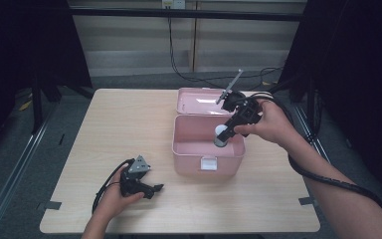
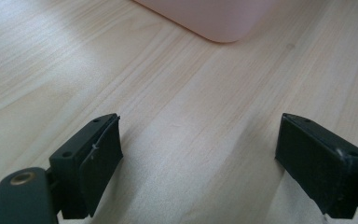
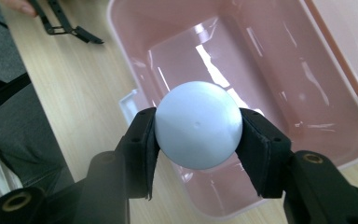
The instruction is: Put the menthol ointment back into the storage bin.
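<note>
the right tongs (image 3: 198,135) are clamped on a pale ball (image 3: 198,125), one pad on each side, and hold it above the open pink box (image 1: 186,149) that sits on the worktop (image 1: 124,124), its lid (image 1: 194,102) folded back behind it. the left tongs (image 2: 198,158) rest near the front edge of the worktop, well apart from the box, jaws spread wide with nothing between them.

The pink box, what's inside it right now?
The pink box looks bare inside, with glare on its floor. The white ball, clamped in the right gripper above it, covers part of the floor.
</note>
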